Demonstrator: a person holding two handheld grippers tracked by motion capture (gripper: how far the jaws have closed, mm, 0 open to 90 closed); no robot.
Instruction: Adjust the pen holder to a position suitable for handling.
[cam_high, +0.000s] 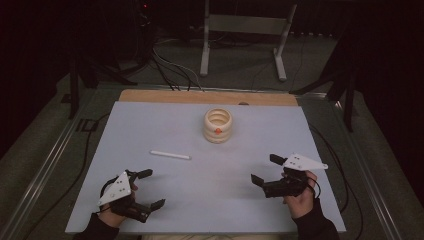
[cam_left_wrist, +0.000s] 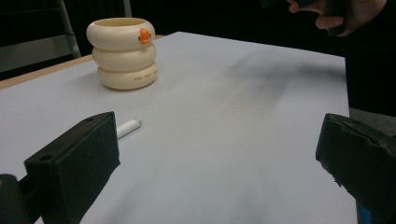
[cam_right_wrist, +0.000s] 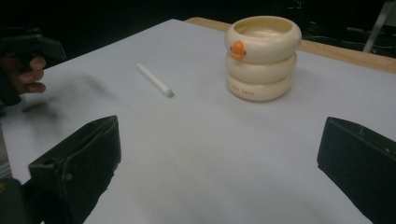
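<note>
Jaws on both units stand wide apart and grip nothing. We log the left gripper (cam_high: 148, 189) low at the near-left of the worktop (cam_high: 150, 200), and the right gripper (cam_high: 266, 170) at the near-right, each held in a hand, both just above the sheet as far as we can tell.

Items on the worktop: a white stick (cam_high: 170, 155), lying flat, left of centre; a cream stacked-ring holder (cam_high: 218, 125) w/ an orange mark, standing upright toward the far edge. Stick and holder are well apart, not touching.

Why so placed, in our judgement: the holder has an open top, so it prob. serves as the receptacle; the stick lies loose and flat, approx. crosswise to the person, which leaves its length free for a pinch from above. Grippers sit back at the near edge, one per side, which reads as a ready stance w/ work not yet begun.

Stick rel. to jaws: in the left gripper view the stick's tip (cam_left_wrist: 129, 127) peeks out just past the left-hand jaw, ahead of the gap. In the right gripper view it (cam_right_wrist: 154, 80) lies farther off, ahead and left; the holder (cam_right_wrist: 262, 58) is ahead. We judge the left gripper the nearer to the stick. No contact anywhere.
</note>
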